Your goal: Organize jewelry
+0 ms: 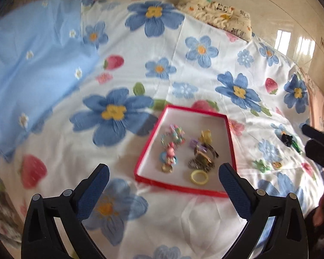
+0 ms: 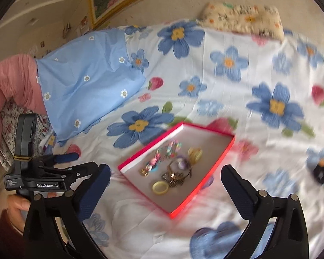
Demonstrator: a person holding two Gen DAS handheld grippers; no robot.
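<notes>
Resting on a bed spread with a white sheet printed with blue flowers and red strawberries (image 1: pixel 140 69), a shallow red-rimmed cardboard tray with a pale floor (image 1: pixel 184 108) holds the gathered jewelry. Inside it lie a yellow plastic ring (image 1: pixel 199 177) near the front rim, a tangle of dark bronze metal chain and bangle (image 1: pixel 201 159) just behind it, a pink and pastel beaded cluster (image 1: pixel 171 149) to the left, and a small amber-yellow piece (image 1: pixel 206 135) toward the back (details are blurred).

Outside the tray, on the sheet to its right, sit a black flower-shaped clip with a green stem (image 1: pixel 288 140) and a small gold ring (image 1: pixel 277 164).

Both tools hover over the sheet in front of the tray. The left tongs (image 1: pixel 164 180) stand wide apart with nothing between them. The right tongs (image 2: pixel 166 180) are likewise spread wide and hold nothing.

A light blue pillow dotted with white daisies (image 1: pixel 38 54) lies at the left, and a cream printed pillow (image 1: pixel 215 13) rests against the wall.
</notes>
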